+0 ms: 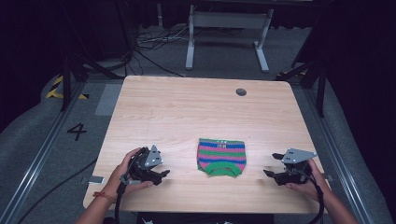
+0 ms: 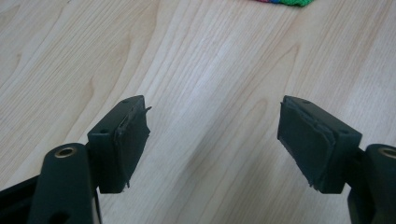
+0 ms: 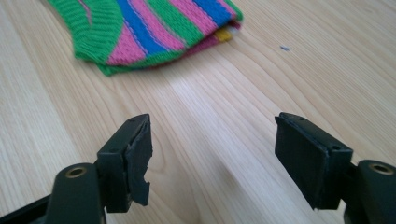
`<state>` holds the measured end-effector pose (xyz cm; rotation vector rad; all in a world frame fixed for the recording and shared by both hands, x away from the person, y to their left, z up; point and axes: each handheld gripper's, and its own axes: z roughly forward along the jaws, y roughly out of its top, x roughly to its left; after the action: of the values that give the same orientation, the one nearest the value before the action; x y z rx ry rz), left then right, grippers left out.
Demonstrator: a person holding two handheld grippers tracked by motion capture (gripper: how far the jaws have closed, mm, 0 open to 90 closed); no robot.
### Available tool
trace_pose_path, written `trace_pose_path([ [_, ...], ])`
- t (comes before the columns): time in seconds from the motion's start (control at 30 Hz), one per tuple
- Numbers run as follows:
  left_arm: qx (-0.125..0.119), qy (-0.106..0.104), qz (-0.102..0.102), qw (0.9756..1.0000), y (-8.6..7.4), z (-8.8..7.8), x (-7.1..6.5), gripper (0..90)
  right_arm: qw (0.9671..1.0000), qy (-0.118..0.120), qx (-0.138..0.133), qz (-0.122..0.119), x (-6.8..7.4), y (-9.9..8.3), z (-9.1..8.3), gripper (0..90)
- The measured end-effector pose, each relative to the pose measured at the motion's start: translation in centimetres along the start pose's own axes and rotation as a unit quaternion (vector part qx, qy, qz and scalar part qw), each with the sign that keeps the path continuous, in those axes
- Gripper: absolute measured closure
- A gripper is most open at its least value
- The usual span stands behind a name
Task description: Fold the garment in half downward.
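Left hand-held gripper (image 1: 161, 174): nearest the camera at the desk's near edge, jaws wide apart with only bare wood between them.
Right hand-held gripper (image 1: 270, 165): near the desk's near right edge, jaws likewise wide, holding nothing.
Writing: a black "4" (image 1: 76, 131) on the floor, out beyond the left hand-held gripper; the small label (image 1: 221, 144) at the garment's far edge is too small to read.
Knitted garment (image 1: 221, 157): folded flat, striped pink, blue and green, with a green ribbed border toward the person; a bit of yellow (image 3: 223, 33) shows at one corner in the right gripper view.
Place: on the desk (image 1: 187, 112), between the two hand-held grippers, apart from both.
Surroundings: round grey grommet (image 1: 241, 92) at the desk's far side; cables (image 1: 154, 39) and a white frame (image 1: 228, 28) on the floor beyond.
Obstructions: bare wood lies between each hand-held gripper and the garment.
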<state>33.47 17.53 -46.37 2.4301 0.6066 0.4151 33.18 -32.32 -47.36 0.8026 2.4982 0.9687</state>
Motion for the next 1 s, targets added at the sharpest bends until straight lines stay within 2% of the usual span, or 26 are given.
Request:
trace_pose_path([
  [0.07, -0.004, 0.001, -0.009, 1.0000, -0.5, -0.3, 0.2, 25.1, 1.0000, -0.002, 0.001, 0.002, -0.1, -0.2, -0.1, 27.9],
  [0.23, -0.004, 0.000, -0.023, 0.9997, -1.5, -0.7, 0.5, 24.4, 0.9995, -0.027, 0.005, 0.016, -0.7, -2.2, -1.2, 27.8],
  [0.4, -0.003, 0.007, -0.037, 0.9993, -2.5, -0.9, 0.8, 24.3, 0.9986, -0.036, 0.003, 0.040, -1.2, -3.7, -2.0, 27.5],
  [0.5, -0.004, 0.013, -0.055, 0.9984, -3.4, -1.1, 1.0, 24.3, 0.9979, -0.039, 0.004, 0.052, -1.5, -4.7, -2.4, 26.9],
  [0.73, -0.009, 0.013, -0.077, 0.9969, -5.8, -1.6, 1.4, 24.2, 0.9952, -0.047, -0.001, 0.085, -1.9, -6.5, -2.8, 26.2],
  [0.87, -0.013, 0.012, -0.089, 0.9959, -6.6, -1.8, 1.6, 23.0, 0.9933, -0.049, -0.009, 0.105, -2.2, -7.6, -3.2, 24.5],
  [0.93, -0.012, 0.012, -0.106, 0.9942, -7.1, -1.9, 1.8, 22.3, 0.9916, -0.048, -0.016, 0.119, -2.3, -8.1, -3.3, 23.6],
  [1.0, -0.009, 0.015, -0.113, 0.9934, -7.4, -1.8, 1.8, 21.5, 0.9905, -0.047, -0.017, 0.128, -2.4, -8.3, -3.4, 22.2],
])
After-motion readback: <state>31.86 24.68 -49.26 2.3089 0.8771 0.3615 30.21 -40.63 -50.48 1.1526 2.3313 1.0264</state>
